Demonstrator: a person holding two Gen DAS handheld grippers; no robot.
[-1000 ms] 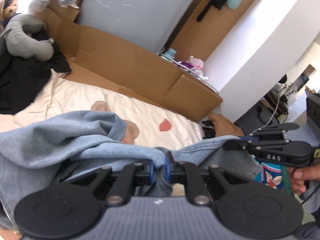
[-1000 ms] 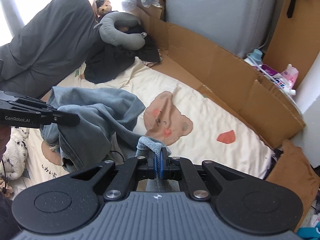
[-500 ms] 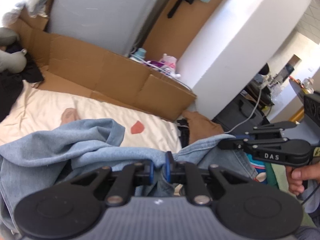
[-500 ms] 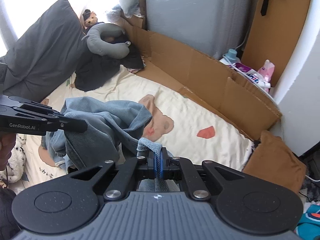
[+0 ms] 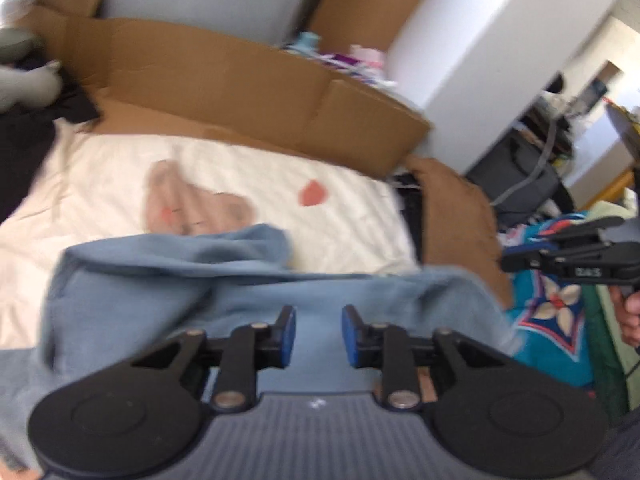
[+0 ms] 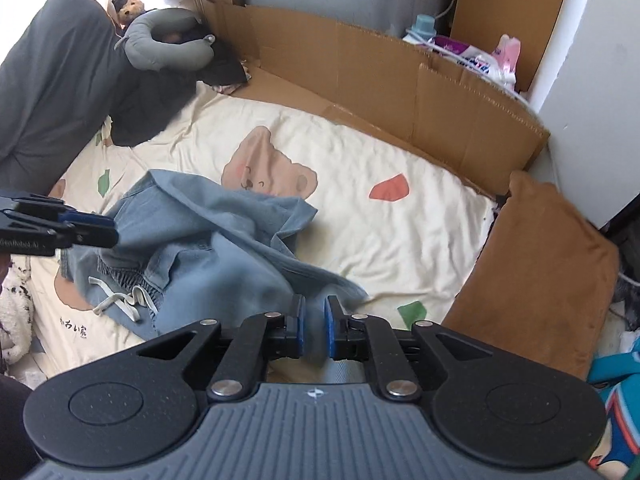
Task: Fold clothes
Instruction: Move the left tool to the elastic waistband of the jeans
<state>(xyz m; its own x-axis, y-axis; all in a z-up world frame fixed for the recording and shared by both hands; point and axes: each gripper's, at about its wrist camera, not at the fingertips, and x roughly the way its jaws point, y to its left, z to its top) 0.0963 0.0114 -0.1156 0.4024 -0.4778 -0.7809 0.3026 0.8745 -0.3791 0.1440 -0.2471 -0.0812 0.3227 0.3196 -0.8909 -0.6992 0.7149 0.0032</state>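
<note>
Left gripper [image 5: 318, 334]: jaws parted with a clear gap between the blue pads [image 5: 289, 336], nothing held; the denim lies just ahead of and under them

Right gripper [image 6: 313, 332]: jaws a little apart – blue pads [image 6: 298, 330] with a narrow gap, empty; an edge of the denim lies right in front of the tips

Jeans [image 6: 208, 248]: light blue denim, crumpled in a heap on the sheet, ahead and to the left of the right gripper, with a white drawstring [image 6: 120, 300] trailing at the waistband; blurred in the left wrist view

Sheet [image 6: 400, 240]: cream, printed with a brown bear face [image 6: 268, 172] beyond the denim, red and green patches, and a few small dark characters at the near left – too small to read

Writing on tools: "GenRobot.AI" on the left gripper's side as seen from the right wrist view; "DAS" on the right gripper's side in the left wrist view, blurred

Cardboard [image 6: 400, 76]: a folded brown wall along the far edge of the sheet

Neck pillow [image 6: 168, 40]: grey, far left, beside a dark grey pillow [image 6: 52, 76]
</note>
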